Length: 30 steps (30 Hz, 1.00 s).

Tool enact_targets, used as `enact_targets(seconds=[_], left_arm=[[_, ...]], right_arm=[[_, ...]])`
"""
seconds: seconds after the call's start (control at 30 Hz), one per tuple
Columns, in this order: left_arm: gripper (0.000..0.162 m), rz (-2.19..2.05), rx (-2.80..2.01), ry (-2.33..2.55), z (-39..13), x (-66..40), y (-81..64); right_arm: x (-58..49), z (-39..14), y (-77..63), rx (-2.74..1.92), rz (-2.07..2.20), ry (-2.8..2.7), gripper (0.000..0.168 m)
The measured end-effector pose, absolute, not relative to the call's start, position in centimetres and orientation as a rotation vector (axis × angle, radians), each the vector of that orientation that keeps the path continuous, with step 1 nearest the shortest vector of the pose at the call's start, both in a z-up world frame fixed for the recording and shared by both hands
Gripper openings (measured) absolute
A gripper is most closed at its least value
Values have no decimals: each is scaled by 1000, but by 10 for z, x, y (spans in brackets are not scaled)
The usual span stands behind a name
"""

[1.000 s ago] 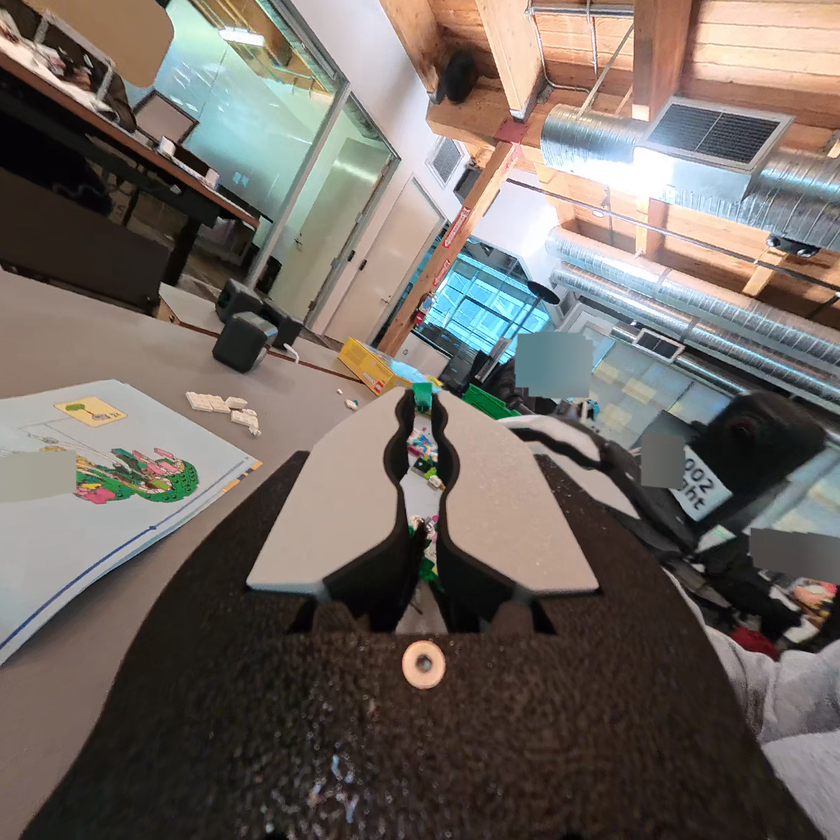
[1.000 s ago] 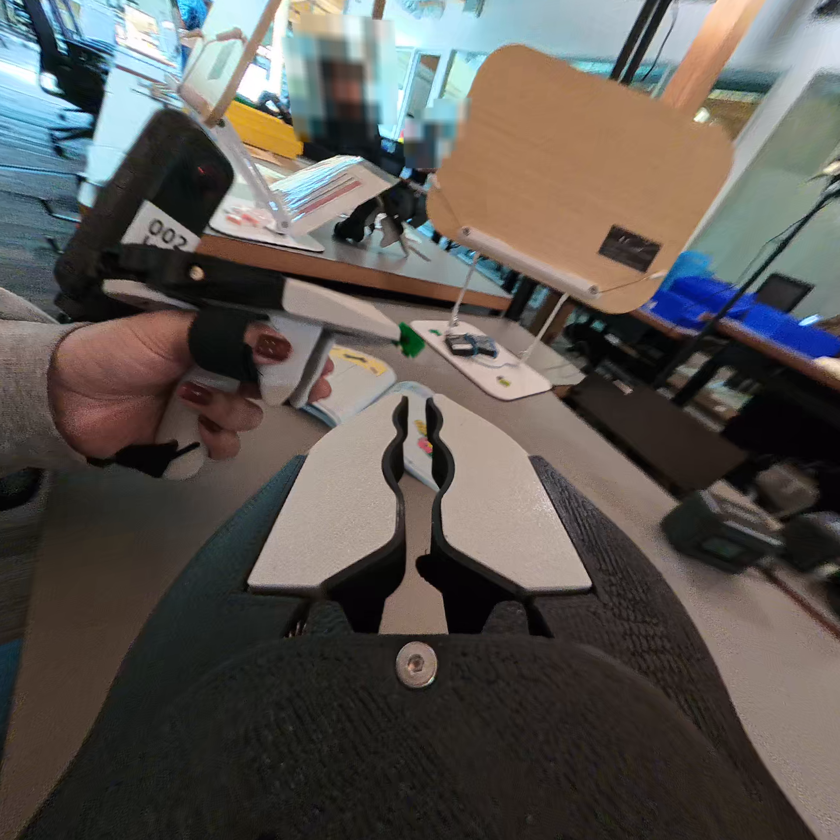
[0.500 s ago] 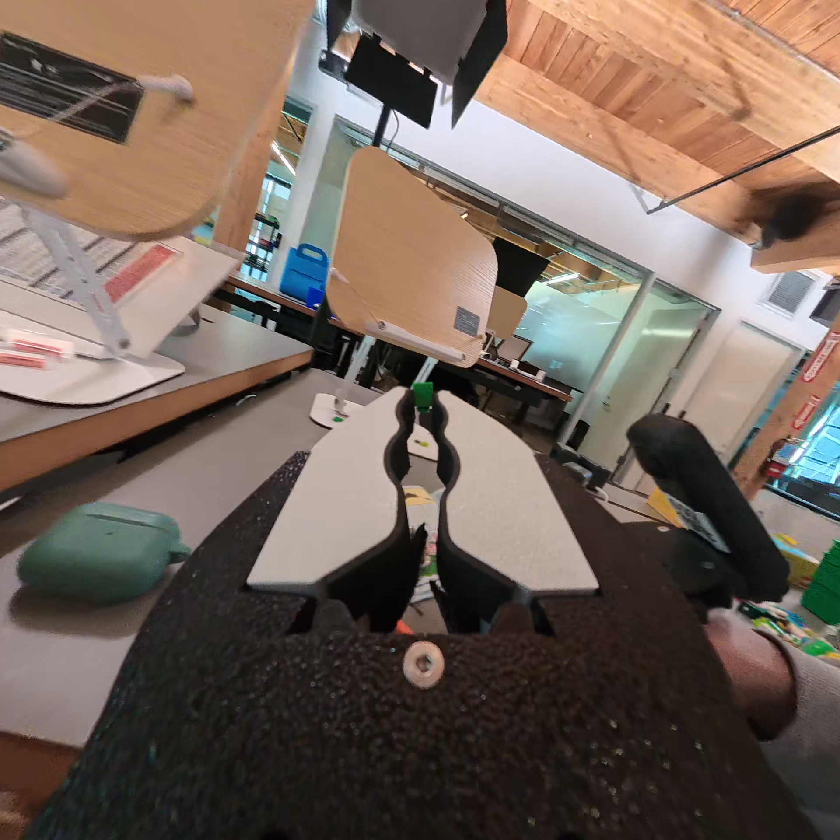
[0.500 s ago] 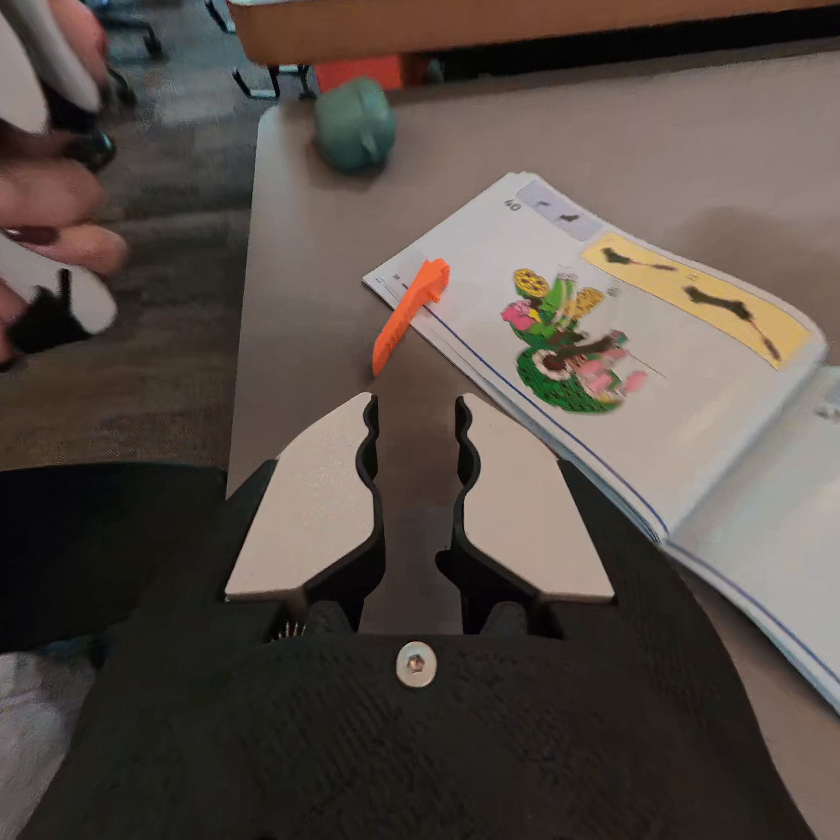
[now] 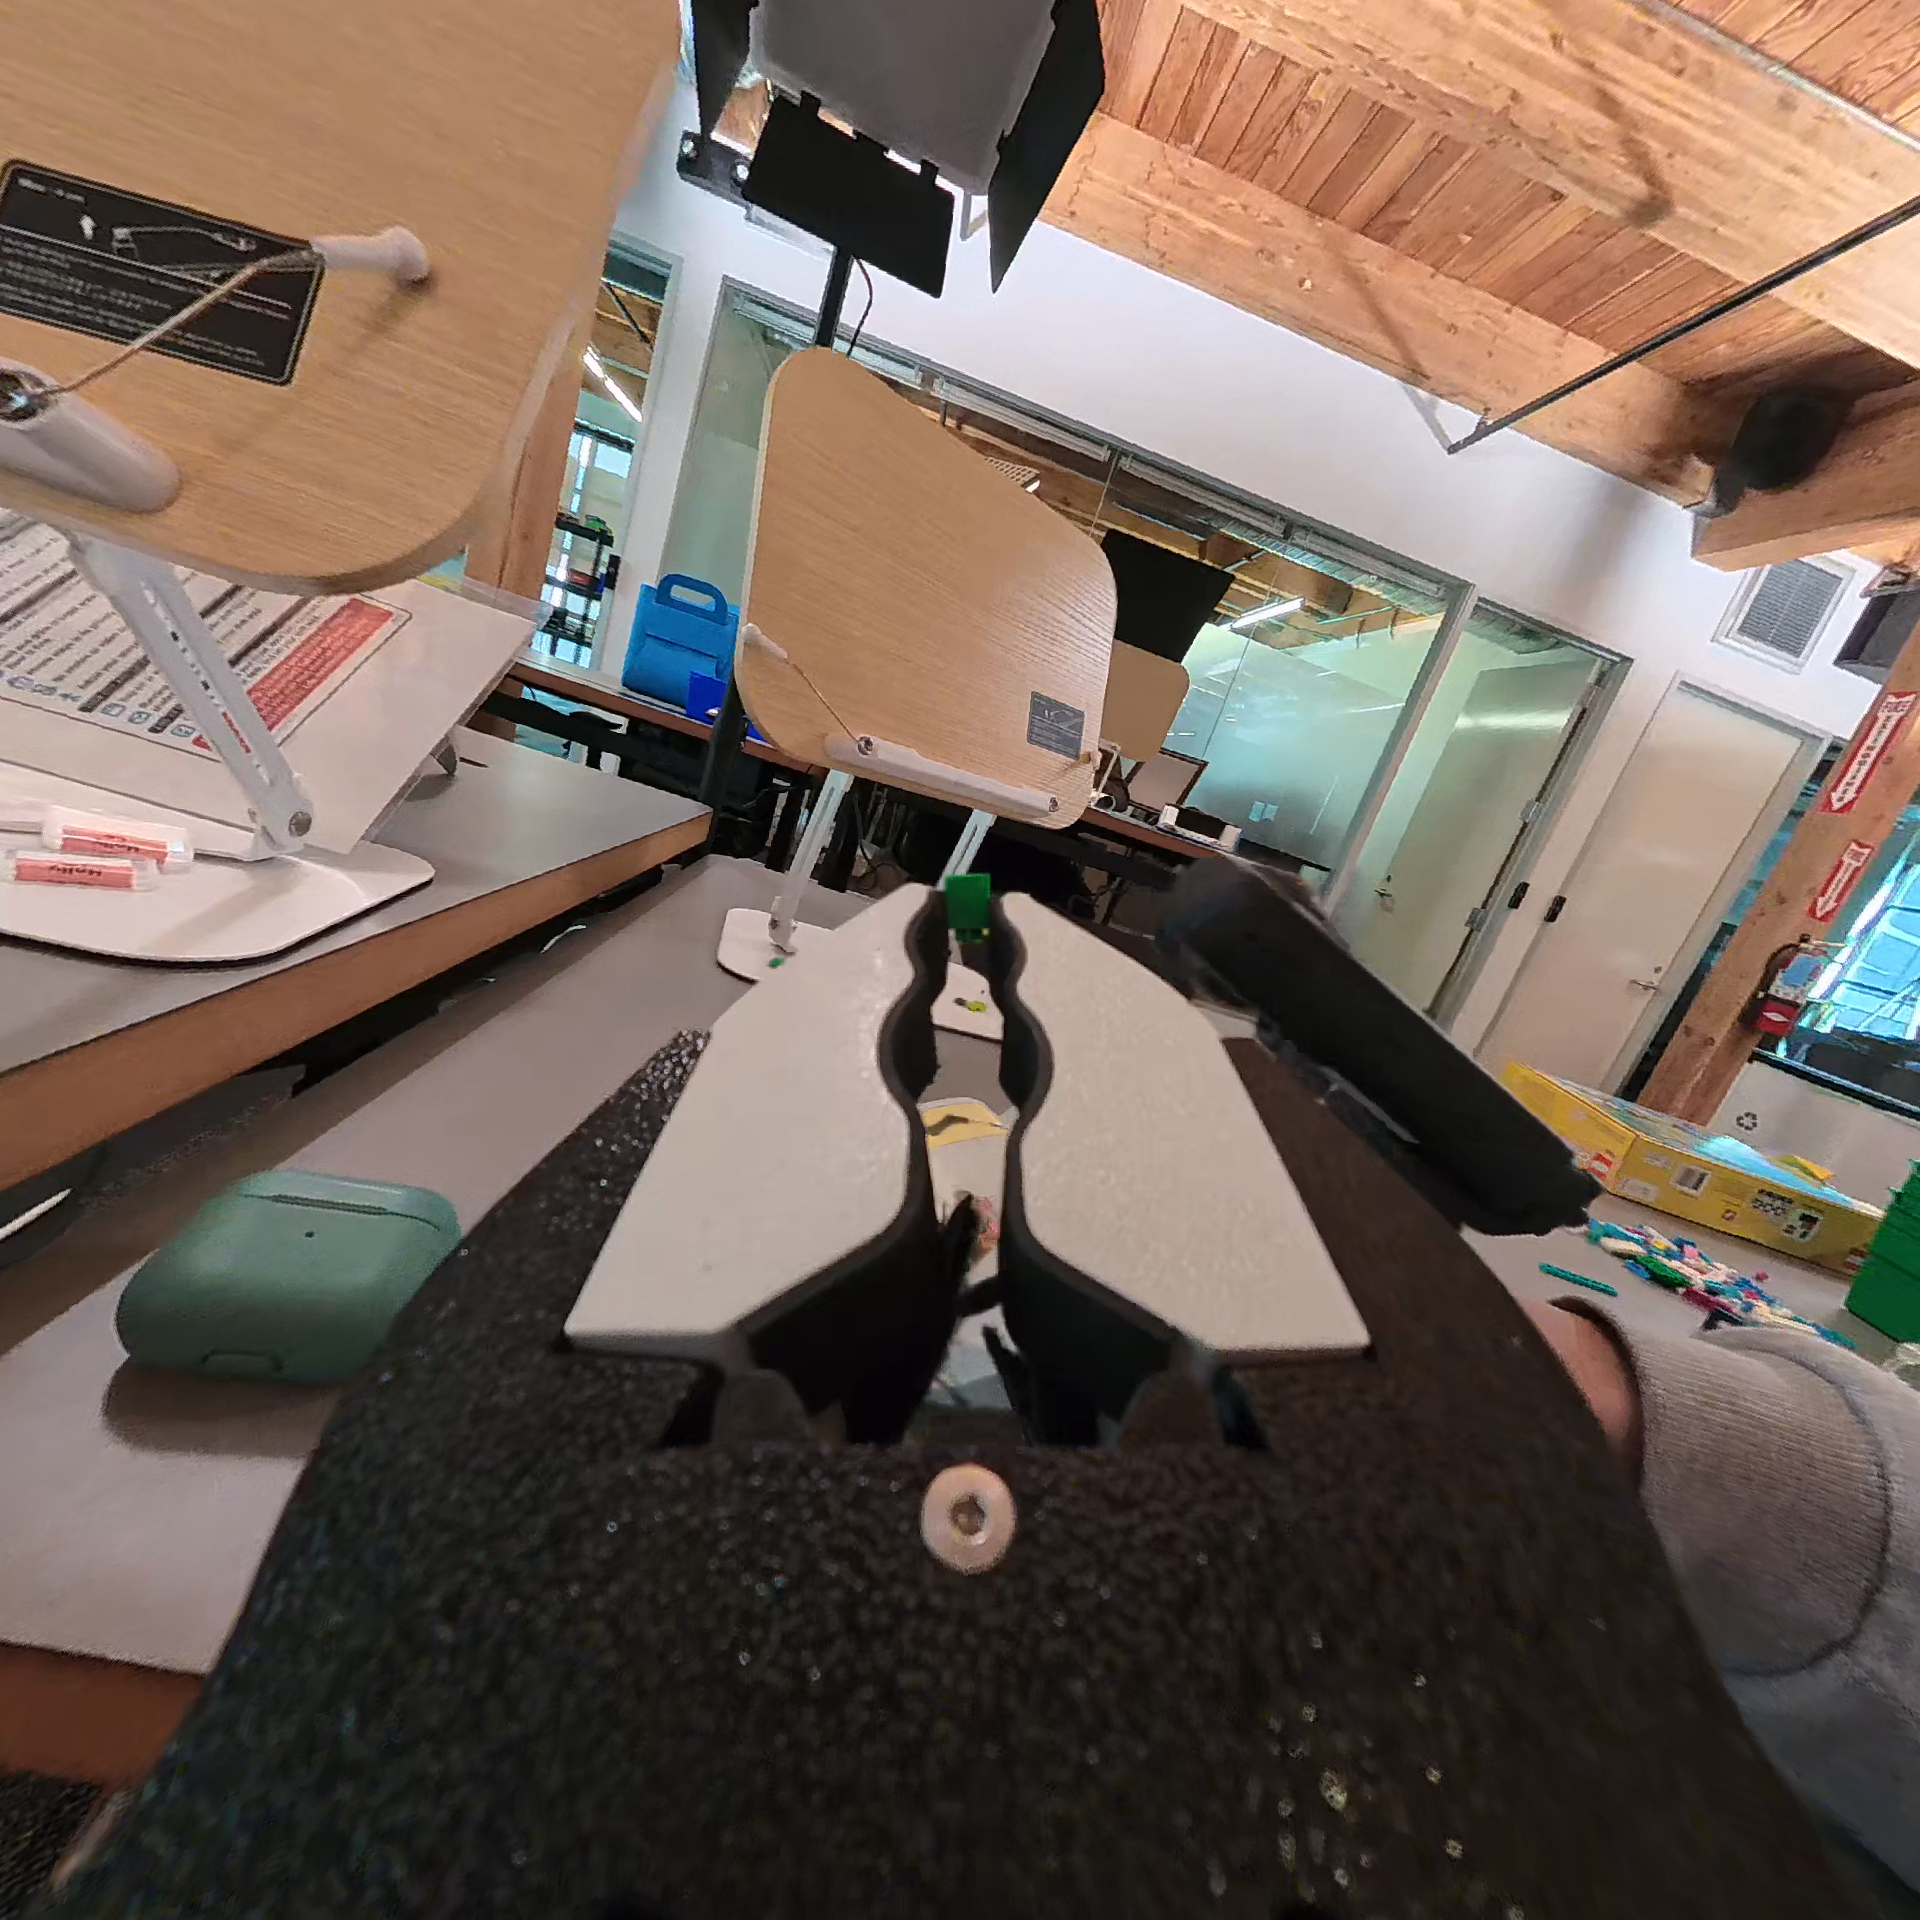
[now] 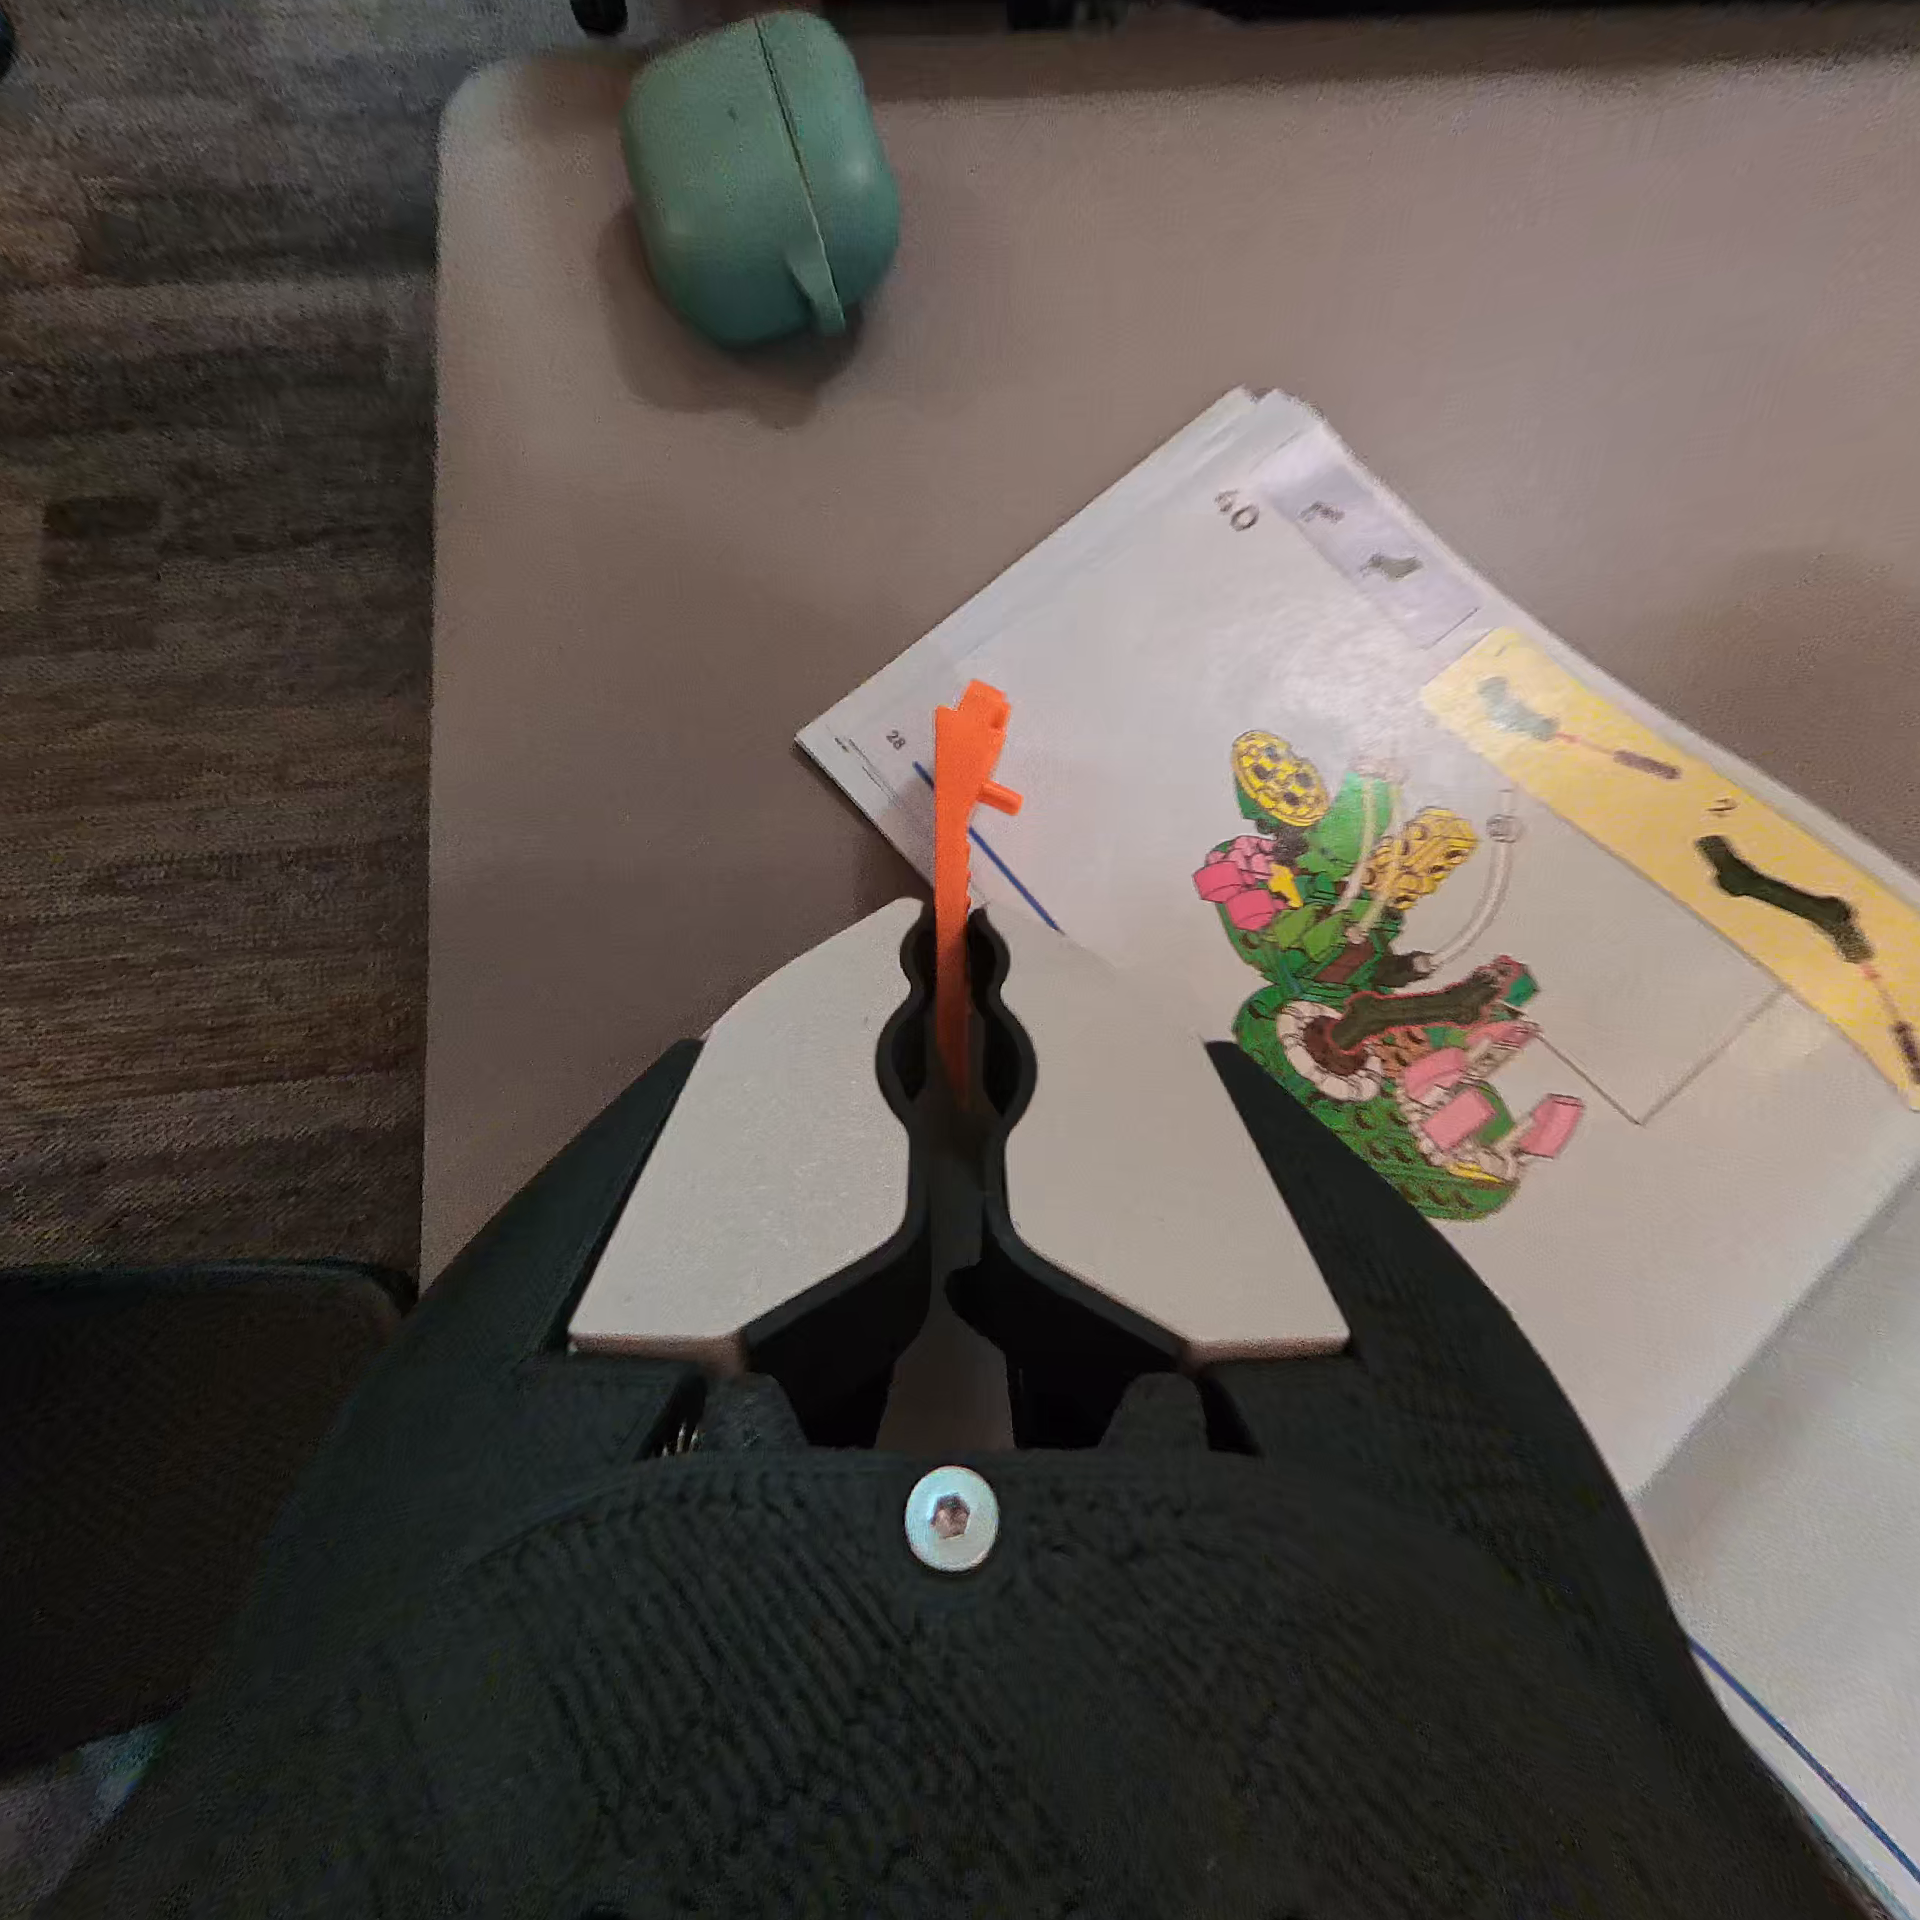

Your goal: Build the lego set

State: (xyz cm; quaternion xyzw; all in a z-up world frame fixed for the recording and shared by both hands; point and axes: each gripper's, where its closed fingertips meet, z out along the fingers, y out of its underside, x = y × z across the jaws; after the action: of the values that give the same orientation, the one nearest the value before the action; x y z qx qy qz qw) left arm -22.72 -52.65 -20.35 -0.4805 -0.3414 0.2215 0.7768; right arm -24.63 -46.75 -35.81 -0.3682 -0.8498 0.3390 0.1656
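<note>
My left gripper [image 5: 966, 914] is shut on a small green lego piece [image 5: 966, 904], held up in the air at its tips. My right gripper [image 6: 951, 935] is shut on an orange brick separator tool [image 6: 961, 810], which sticks out forward over the corner of the open instruction booklet [image 6: 1351, 935] on the grey table [image 6: 623, 727]. The right gripper's dark body [image 5: 1371, 1060] shows blurred in the left wrist view, to the right of my left gripper. A pile of loose lego pieces [image 5: 1683, 1278] lies far right on the table.
A teal earbud case [image 6: 764, 177] sits near the table's corner; it also shows in the left wrist view [image 5: 281, 1268]. The table edge and carpet floor [image 6: 208, 623] are at left. Wooden book stands [image 5: 925, 613], a yellow lego box [image 5: 1683, 1174] and a green bin [image 5: 1886, 1268] stand farther off. Left tips to right tips: about 15 centimetres. The teal earbud case [image 6: 764, 177] is about 15 centimetres from both grippers' fingertips. It turns up in the left wrist view [image 5: 384, 1244] as well.
My right gripper swung down to the table, moved onto the orange separator and shut on it. My left gripper turned away from the lego pile, still holding the green piece.
</note>
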Motion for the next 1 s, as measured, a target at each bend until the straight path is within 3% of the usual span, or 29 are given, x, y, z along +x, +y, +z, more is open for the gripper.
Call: enact_targets(seconds=[0.4, 0.6, 1.0], left_arm=[[7, -67, -980, -311, -173, -170, -427], [7, -296, -954, -225, -158, -137, -348], [7, -467, -868, 95, -126, -63, -305]], right_arm=[[-119, -202, -391, -431, 2123, -1656, 4], [-68, -159, -349, -283, 2500, -1328, 4], [-41, -153, -314, -128, 2344, -1362, 4]])
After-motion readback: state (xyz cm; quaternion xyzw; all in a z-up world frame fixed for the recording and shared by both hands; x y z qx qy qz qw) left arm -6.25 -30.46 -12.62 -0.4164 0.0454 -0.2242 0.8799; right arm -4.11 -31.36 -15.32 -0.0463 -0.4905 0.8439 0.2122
